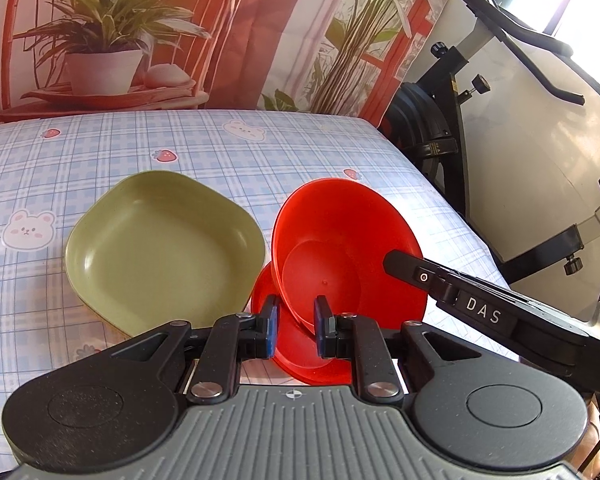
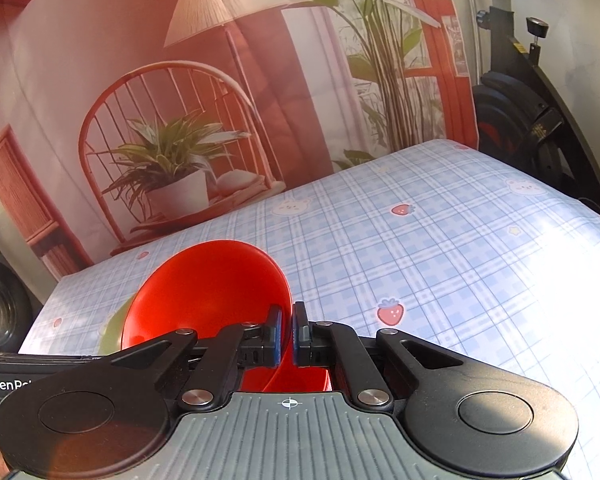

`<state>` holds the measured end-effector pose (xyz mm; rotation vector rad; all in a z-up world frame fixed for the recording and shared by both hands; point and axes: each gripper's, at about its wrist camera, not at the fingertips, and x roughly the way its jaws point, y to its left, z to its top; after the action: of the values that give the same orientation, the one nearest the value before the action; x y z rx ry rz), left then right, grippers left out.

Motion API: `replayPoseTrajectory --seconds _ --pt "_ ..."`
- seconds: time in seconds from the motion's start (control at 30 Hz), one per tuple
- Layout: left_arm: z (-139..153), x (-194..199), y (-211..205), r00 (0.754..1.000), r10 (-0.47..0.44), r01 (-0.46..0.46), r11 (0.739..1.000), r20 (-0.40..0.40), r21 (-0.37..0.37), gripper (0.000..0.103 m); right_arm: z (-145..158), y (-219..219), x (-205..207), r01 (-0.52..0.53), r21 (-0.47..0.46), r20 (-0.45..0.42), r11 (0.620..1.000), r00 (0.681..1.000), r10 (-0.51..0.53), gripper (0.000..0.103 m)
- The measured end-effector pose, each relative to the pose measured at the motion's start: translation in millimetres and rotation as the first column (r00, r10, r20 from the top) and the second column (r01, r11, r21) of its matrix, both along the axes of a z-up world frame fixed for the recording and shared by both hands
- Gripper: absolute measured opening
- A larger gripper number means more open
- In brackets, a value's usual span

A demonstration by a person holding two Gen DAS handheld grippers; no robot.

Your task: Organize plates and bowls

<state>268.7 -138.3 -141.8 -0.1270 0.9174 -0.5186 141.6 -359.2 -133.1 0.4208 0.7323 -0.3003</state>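
Red bowl (image 1: 340, 248): tipped steeply on edge, raised off the tablecloth, its rim pinched from the right side so it can be carried.
Right gripper (image 2: 288, 334): fingers all but closed, clamped on that bowl's thin rim.
Red plate (image 1: 296, 344): flat and low beneath the tilted bowl, just beside the green dish.
Left gripper (image 1: 296, 326): fingers narrowly apart, seemingly gripping the plate's edge, though the contact is hard to confirm.
Green plate (image 1: 160, 244): squarish, resting on the checked tablecloth (image 1: 260, 148), probably the stacking base.
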Motion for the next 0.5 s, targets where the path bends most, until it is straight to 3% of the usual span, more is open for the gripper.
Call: replayPoseTrajectory --seconds 0.5 --pt "-11 -2 1 0.999 0.006 -0.006 1.0 -0.032 0.002 0.019 -14 2 -6 -0.006 0.02 -0.045 1.0 0.999 0.007 0.005"
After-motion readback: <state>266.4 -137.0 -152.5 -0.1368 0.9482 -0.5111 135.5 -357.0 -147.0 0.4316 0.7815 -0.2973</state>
